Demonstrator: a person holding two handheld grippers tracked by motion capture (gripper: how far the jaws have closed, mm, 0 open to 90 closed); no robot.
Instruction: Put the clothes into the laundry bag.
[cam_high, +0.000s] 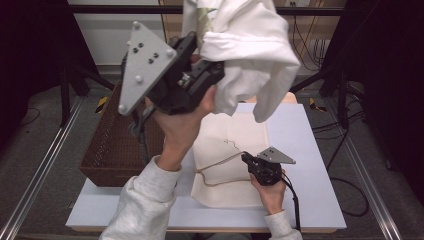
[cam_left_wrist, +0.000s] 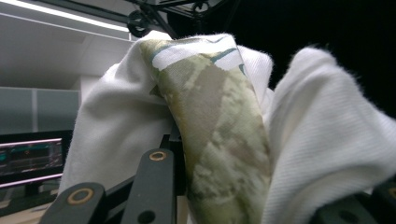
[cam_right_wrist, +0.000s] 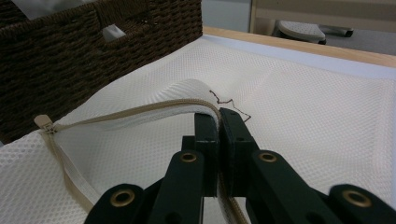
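My left gripper pinches white garment, raised above wicker basket. My right gripper clamps mesh bag's zipper edge on table.

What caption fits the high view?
Left gripper lifts white cloth; right gripper pinches the mesh bag's zipper edge.

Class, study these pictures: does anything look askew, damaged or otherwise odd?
A dark loose thread squiggles on the mesh bag just beyond the right gripper, which pinches the zip edge. It looks like a stray or frayed thread. Nothing else stands out.
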